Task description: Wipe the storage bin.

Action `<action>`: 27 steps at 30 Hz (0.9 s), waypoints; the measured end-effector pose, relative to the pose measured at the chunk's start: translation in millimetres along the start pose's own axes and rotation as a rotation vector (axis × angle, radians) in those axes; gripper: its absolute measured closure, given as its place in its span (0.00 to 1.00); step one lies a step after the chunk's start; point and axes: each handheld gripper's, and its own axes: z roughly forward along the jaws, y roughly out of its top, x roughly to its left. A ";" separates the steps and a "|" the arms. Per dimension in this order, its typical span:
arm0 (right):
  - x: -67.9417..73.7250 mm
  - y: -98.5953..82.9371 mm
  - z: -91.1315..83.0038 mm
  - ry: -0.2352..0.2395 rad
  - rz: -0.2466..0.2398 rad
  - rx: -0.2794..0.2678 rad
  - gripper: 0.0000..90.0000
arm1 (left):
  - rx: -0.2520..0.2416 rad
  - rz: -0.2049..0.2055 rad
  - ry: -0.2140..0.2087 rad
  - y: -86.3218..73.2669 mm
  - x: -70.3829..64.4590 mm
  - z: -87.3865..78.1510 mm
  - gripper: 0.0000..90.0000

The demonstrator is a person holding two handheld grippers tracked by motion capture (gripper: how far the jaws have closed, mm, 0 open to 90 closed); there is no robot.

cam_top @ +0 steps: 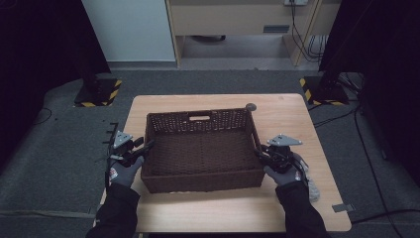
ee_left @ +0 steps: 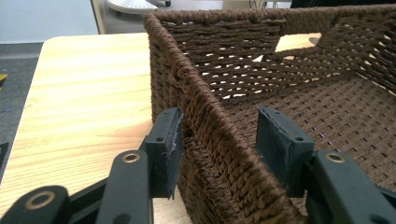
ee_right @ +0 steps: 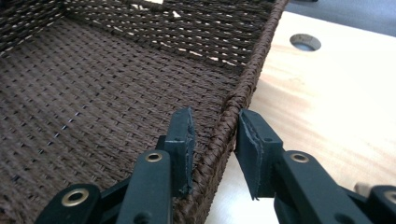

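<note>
High view: basket, gloved hands, table

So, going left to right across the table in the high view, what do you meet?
Left gripper → basket → right gripper → table.

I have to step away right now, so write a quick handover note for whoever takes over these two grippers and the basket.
Left gripper: jaws astride the left wall of the dark brown rectangular woven basket, open; outer jaw touches the weave, inner one stands clear of it.
Right gripper: jaws astride the basket's right wall, close on each side; whether it clamps yet, I cannot tell.
Basket: empty, resting on the light wooden table, near its middle.
Done: both grippers placed on opposite walls.
Left: probably close both, then lift or shift the basket evenly.
</note>
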 end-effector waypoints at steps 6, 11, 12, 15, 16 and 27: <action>8.6 -1.9 -8.0 0.011 -0.010 0.018 0.70 | 0.032 0.049 -0.025 -0.4 1.5 -2.2 0.58; -2.4 7.6 -10.6 -0.002 -0.007 -0.068 0.55 | 0.037 0.040 -0.053 0.4 2.8 0.3 0.65; -5.4 9.2 -8.9 -0.006 -0.005 -0.083 0.54 | 0.033 0.035 -0.059 0.2 3.9 0.9 0.65; -10.7 11.8 0.3 -0.017 -0.011 -0.081 0.55 | 0.023 0.026 -0.073 0.1 6.2 3.2 0.66; -11.6 11.8 4.2 -0.010 -0.016 -0.071 0.55 | 0.024 0.033 -0.075 0.4 6.6 3.6 0.66; 2.1 3.2 15.8 -0.015 -0.055 0.007 0.70 | 0.030 0.063 -0.064 0.8 4.8 1.0 0.68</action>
